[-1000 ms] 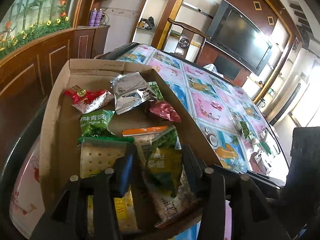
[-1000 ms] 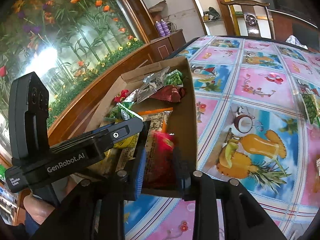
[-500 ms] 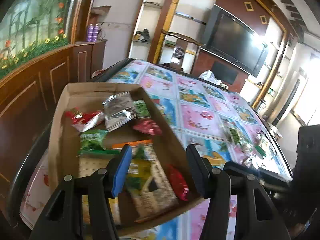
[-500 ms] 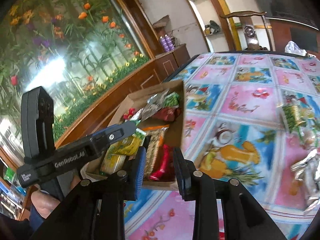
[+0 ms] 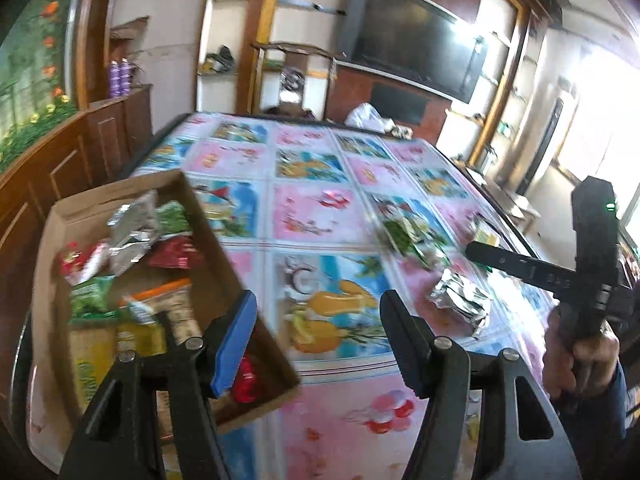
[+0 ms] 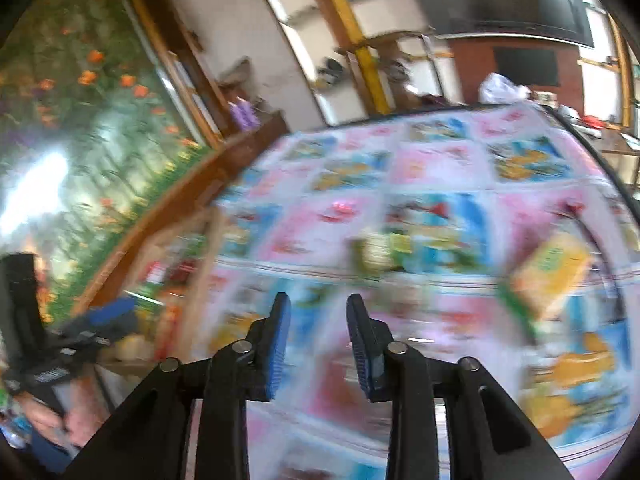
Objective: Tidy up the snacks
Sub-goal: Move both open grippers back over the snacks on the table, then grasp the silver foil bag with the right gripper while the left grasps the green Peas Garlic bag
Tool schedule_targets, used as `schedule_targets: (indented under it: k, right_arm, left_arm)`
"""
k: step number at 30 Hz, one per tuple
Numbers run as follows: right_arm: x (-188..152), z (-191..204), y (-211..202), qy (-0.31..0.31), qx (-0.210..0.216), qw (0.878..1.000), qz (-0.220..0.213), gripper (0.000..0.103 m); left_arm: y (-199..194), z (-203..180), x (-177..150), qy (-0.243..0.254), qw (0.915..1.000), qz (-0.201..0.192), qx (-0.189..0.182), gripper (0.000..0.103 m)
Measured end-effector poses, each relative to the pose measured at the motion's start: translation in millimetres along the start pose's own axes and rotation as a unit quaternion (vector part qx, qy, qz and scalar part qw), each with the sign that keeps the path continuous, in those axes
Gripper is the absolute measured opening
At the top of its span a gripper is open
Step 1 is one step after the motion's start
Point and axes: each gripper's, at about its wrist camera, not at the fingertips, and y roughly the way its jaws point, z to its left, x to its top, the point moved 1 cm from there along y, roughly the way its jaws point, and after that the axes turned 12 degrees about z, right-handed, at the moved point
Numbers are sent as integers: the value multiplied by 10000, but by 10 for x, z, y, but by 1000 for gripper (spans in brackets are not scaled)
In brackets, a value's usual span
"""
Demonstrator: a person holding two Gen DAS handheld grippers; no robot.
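Note:
A shallow cardboard box (image 5: 208, 236) at the table's left edge holds several snack packets, among them a silver pouch (image 5: 128, 232) and a red packet (image 5: 176, 256). My left gripper (image 5: 318, 336) hangs over the box's right rim and the tablecloth; its jaws are opening with nothing between them. On the cloth to the right lie a silver packet (image 5: 460, 304) and green packets (image 5: 404, 236). My right gripper (image 6: 318, 336) is over the table, jaws opening and empty. The right wrist view is blurred; it shows a yellow packet (image 6: 552, 272), green packets (image 6: 384, 248) and the box (image 6: 200, 264).
The table wears a pink and blue fruit-print cloth (image 5: 312, 208). Wood panelling and a flower mural (image 5: 28, 80) run along the left. A television (image 5: 416, 44) and shelves stand behind. A hand holds the right gripper's handle (image 5: 592, 280) at the right edge.
Both grippers let go of the packets that they held in the box and swung right over the table. The left jaws widened; the red packet now lies in the box.

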Motion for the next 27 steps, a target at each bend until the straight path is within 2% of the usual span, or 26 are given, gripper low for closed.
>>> schedule_targets:
  k: [3,7,10,14,19,22,23,27]
  right_arm:
    - [-48,-385,82,540,261,9980,212,41]
    - [-77,-586,184,984,577,9920,544,52]
    - [-105,-459,199,639,634,9937,663,63]
    - [-185,-113,254,-252,318,9955,859,69]
    - [-303,133,395,-1025,-642,9872,1038,69]
    - [-360,147,419,-1209,-872,9839,988,69]
    - [-370,127,414,-1205,-931,9838,949,66]
    - [-355,-30,343,-872,-934,9882,840,62]
  left_arm:
    - [98,-106,90,2,9995,226,-200,64]
    - [202,-268,154,113,9989,372,-246,66]
    - [251,-397,180,292,9985,422,-197,71]
    - [300,-512,264,502,9970,566,-147,74]
    - [379,-687,499,798,9947,653,-63,82]
    - [446,-791,648,891,9936,696,-35,85]
    - [486,-838,727,907,9932,724,-70,85]
    - [668,-951,950,886,9920,886,-160,86]
